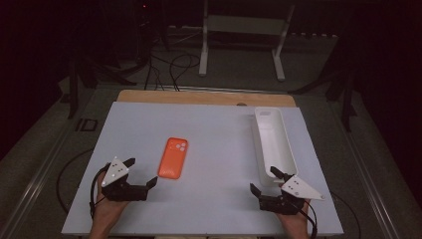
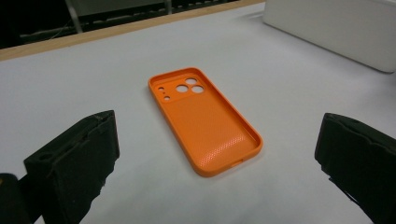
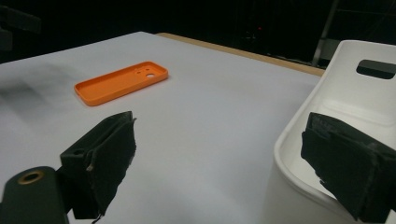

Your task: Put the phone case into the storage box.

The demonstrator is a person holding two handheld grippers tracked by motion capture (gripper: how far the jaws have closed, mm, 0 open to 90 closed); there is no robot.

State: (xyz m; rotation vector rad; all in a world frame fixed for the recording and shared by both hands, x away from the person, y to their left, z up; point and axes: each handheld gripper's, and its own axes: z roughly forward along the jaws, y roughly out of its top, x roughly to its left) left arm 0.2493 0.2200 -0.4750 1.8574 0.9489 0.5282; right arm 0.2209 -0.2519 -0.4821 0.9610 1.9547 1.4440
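Nothing is being gripped yet. Phone case [image 1: 173, 158] is lying flat on the worktop [image 1: 214, 134], just ahead of the wide left claw [image 1: 141, 173]. Right claw [image 1: 264, 181], also wide, is waiting beside the white bin [image 1: 272, 139]; the pickup looks still to come.

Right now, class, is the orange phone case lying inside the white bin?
No, the phone case lies flat on the table, well apart from the bin.

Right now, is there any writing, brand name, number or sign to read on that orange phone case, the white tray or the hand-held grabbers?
None can be read.
Orange phone case: plain inside, with camera holes and no lettering.
White tray: blank walls, no label.
Left gripper and right gripper: grey plates bear small holes, no text.
White table: unmarked.
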